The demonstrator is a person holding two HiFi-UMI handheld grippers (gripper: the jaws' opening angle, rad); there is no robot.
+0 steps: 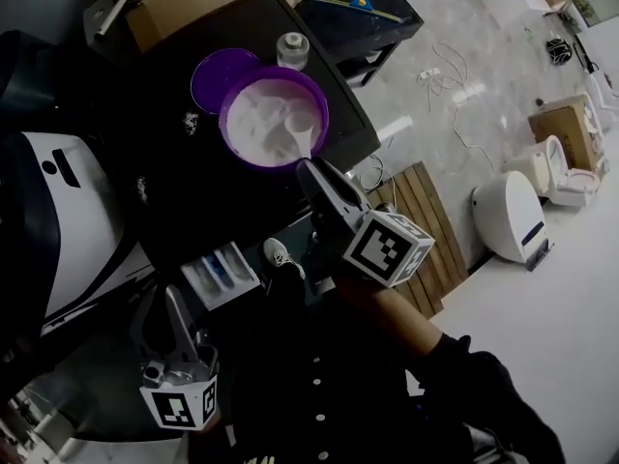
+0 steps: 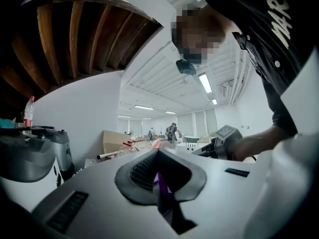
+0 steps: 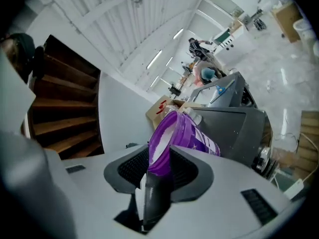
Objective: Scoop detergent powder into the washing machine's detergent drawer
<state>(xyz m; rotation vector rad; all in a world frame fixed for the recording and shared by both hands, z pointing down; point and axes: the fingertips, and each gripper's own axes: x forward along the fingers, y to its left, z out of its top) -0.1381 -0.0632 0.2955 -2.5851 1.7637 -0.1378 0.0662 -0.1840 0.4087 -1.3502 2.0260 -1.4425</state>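
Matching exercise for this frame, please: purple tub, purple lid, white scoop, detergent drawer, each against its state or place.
Things:
1. purple tub
2. purple lid
3. white scoop
4. detergent drawer

States:
A. pulled out, compartments showing
B. gripped by the right hand-held gripper, bowl in the powder
C. holds white powder
D. off, lying beside the tub

Pairs: 1-C, 2-D, 3-B, 4-A

On the machine top (image 1: 193, 196), lid (image 1: 215, 77) lies left of the powder tub (image 1: 253, 114), scoop (image 1: 300, 131) inside, jar (image 1: 292, 49) behind.
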